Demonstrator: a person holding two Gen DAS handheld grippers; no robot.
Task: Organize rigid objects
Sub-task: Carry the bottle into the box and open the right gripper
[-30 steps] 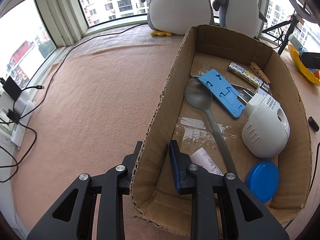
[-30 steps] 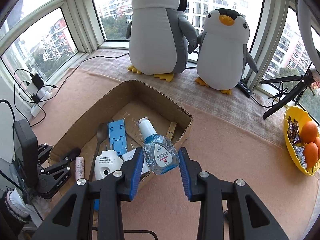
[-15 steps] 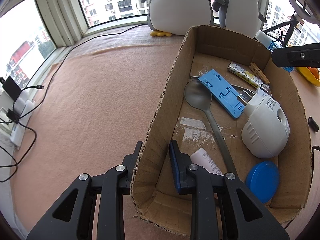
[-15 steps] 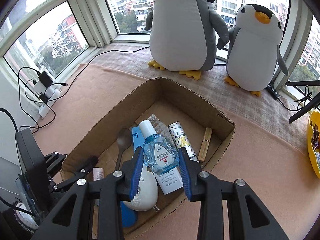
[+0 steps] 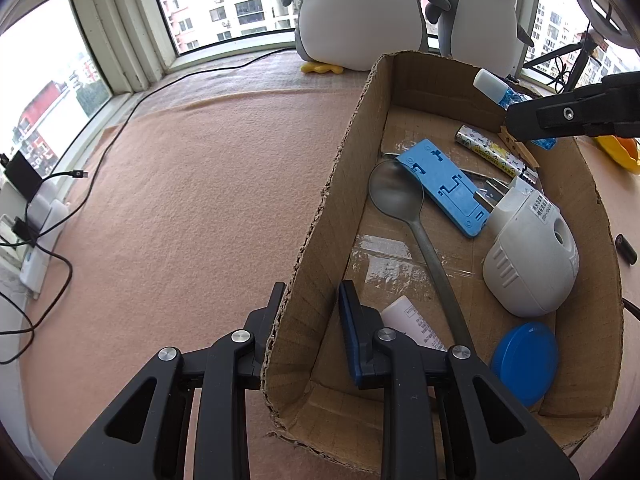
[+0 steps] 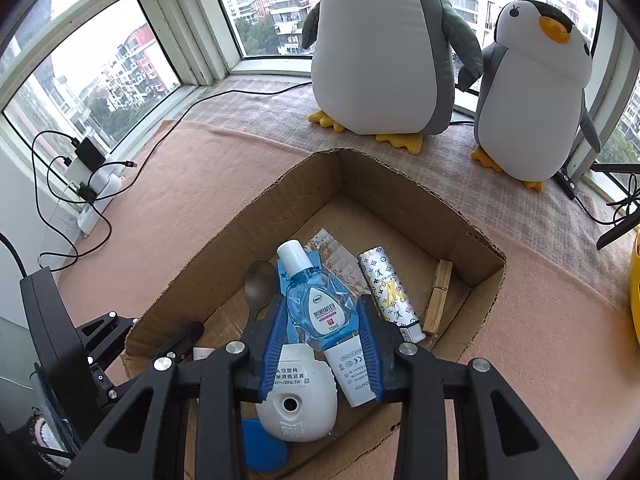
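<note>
An open cardboard box lies on the pink felt. My left gripper is shut on the box's near left wall, one finger outside and one inside. Inside lie a metal spoon, a blue plastic holder, a white rounded device, a blue lid, a patterned tube, a wooden clothespin and a small white tube. My right gripper is shut on a clear blue eye-drop bottle and hangs over the box interior, above the spoon and the device.
Two plush penguins stand on the sill behind the box. Cables and a power strip run along the left window edge. A yellow bowl and black tripod legs are to the right. A small black object lies beside the box.
My right gripper has carried the eye-drop bottle from beside the box's right side to over its inside and slightly lower. The left gripper and the box have stayed still.
</note>
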